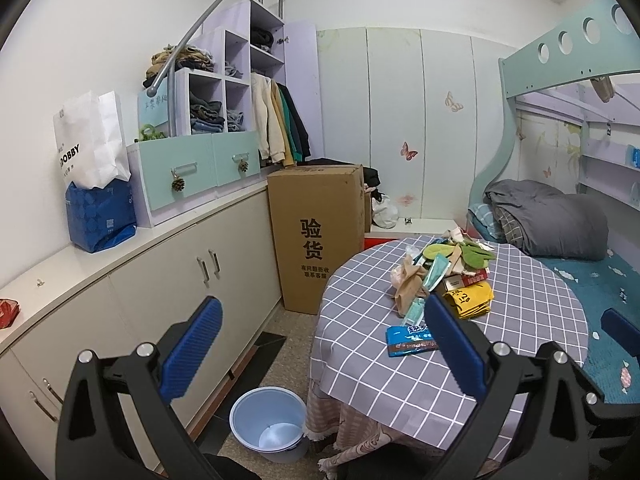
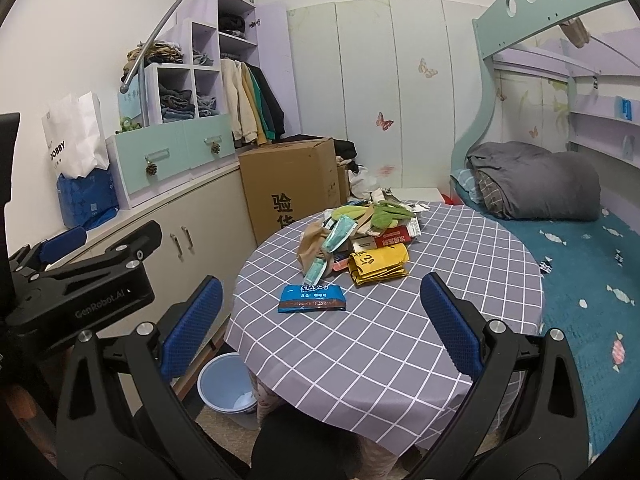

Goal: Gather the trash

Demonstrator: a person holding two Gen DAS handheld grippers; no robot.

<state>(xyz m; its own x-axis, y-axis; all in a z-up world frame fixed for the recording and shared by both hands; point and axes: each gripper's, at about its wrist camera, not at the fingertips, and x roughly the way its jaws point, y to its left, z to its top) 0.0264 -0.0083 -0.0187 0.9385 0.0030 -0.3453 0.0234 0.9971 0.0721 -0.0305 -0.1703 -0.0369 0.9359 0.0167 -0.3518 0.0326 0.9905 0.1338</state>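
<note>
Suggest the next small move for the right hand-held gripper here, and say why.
Probably lower the right hand-held gripper onto the blue wrapper. It lies flat on the checked tablecloth, apart from the trash pile and nearest that gripper. Both grippers are open and hold nothing, and the blue bin waits beside the table.

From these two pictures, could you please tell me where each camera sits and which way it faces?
Left wrist: on the left gripper, raised beside the round table, facing the wardrobe wall; its open blue fingers frame the blue bucket on the floor.
Right wrist: on the right gripper, further right, facing across the table; its open fingers show, with the left gripper at the left edge.
Shared: trash pile, blue wrapper, cardboard box, bed.
</note>
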